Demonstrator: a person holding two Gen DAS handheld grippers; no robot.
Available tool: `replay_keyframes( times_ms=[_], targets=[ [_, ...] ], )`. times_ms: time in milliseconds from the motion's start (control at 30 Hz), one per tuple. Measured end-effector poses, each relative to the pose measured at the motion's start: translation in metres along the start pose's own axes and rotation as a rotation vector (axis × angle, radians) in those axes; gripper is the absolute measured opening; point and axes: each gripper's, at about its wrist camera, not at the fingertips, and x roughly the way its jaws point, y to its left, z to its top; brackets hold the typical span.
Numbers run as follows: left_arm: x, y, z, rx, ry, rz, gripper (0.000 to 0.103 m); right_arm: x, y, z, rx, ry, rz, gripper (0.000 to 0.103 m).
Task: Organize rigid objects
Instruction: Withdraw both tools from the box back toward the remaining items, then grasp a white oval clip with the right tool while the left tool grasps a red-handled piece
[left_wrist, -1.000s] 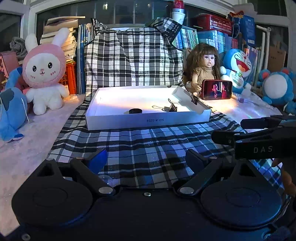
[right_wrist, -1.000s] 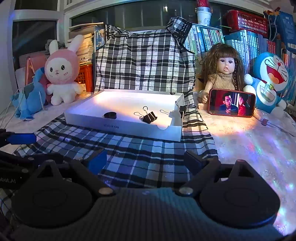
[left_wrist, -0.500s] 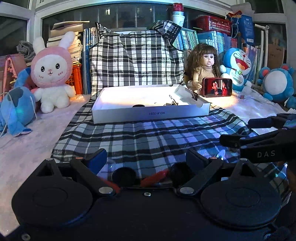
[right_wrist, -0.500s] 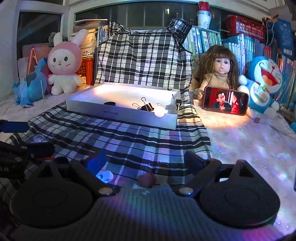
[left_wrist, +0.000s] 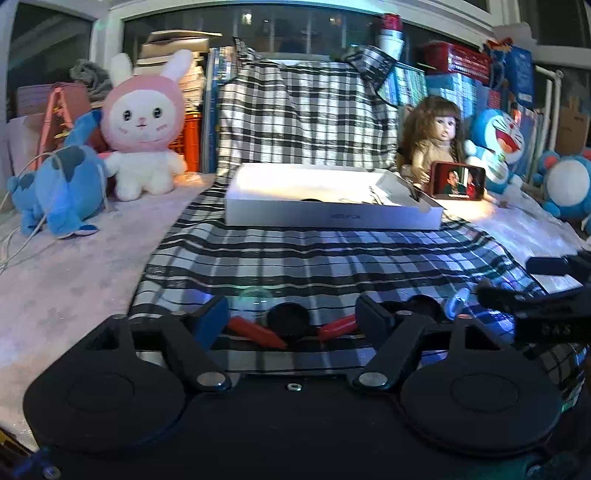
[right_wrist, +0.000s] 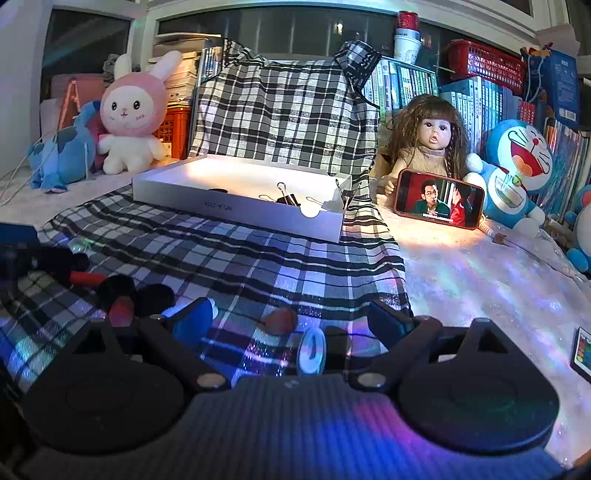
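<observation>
The left tongs (left_wrist: 291, 314) are closing around a black round disc (left_wrist: 288, 320) flanked by red pieces (left_wrist: 255, 332) on the checked cloth (left_wrist: 295, 258), pads not yet touching it. The right tongs (right_wrist: 291, 321) stand released over a white ring (right_wrist: 311, 350). The white box (right_wrist: 236, 206) (binder clip (right_wrist: 286, 197) inside) sits farther back.
</observation>
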Motion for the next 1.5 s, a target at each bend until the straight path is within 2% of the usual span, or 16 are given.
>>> replay_keyframes(
  times_ms=[133,233,533,600,700,1067,1167,1200,1333,1467,1500],
  targets=[
    [0.001,0.014,-0.001,-0.019,0.018,0.025,0.063,-0.003,-0.001,-0.004,-0.005,0.01,-0.003,0.091],
    [0.005,0.021,-0.004,-0.024,0.041,0.036,0.055,-0.003,-0.005,-0.006,0.008,0.021,-0.009,0.084],
    [0.02,0.018,-0.014,0.019,0.071,0.053,0.052,0.002,-0.006,-0.013,0.018,0.048,-0.011,0.061],
    [0.022,0.016,-0.016,0.035,0.062,0.06,0.052,0.003,-0.005,-0.013,0.015,0.049,-0.013,0.051],
    [0.025,0.014,-0.016,0.057,0.054,0.069,0.052,0.003,-0.005,-0.013,0.018,0.05,-0.012,0.046],
    [0.035,0.016,-0.014,0.075,0.037,0.069,0.053,0.003,-0.003,-0.013,0.016,0.052,-0.001,0.036],
    [0.034,0.016,-0.015,0.072,0.033,0.061,0.048,0.003,-0.002,-0.013,0.014,0.053,0.001,0.034],
    [0.033,0.016,-0.016,0.067,0.033,0.052,0.043,0.003,-0.003,-0.012,0.018,0.055,0.004,0.033],
    [0.031,0.015,-0.016,0.049,0.032,0.046,0.043,0.004,-0.005,-0.011,0.042,0.06,0.015,0.031],
    [0.028,0.014,-0.015,0.031,0.033,0.051,0.043,0.004,-0.006,-0.011,0.047,0.06,0.006,0.021],
    [0.027,0.015,-0.015,0.026,0.032,0.048,0.043,0.004,-0.007,-0.011,0.051,0.059,0.004,0.021]
  ],
)
